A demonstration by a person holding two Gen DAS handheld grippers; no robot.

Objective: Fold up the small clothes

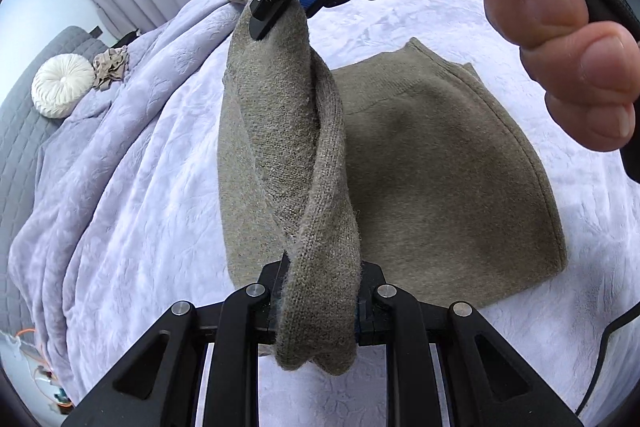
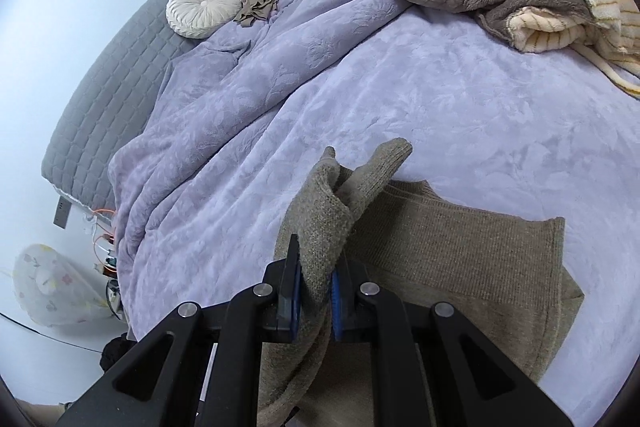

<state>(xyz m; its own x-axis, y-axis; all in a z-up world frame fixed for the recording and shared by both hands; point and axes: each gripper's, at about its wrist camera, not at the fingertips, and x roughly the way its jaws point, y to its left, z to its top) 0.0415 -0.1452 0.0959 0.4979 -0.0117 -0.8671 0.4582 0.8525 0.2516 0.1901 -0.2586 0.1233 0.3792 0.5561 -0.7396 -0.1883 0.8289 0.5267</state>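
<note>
Lavender bedspread (image 2: 400, 99); both grippers seemingly pinch the sweater's (image 1: 440, 167) sleeve (image 1: 288, 131).

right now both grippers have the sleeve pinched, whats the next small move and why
Probably carry the sleeve across and lay it on the flat sweater body. The left gripper and right gripper both clamp it taut and lifted, with the body spread on the blanket.
</note>
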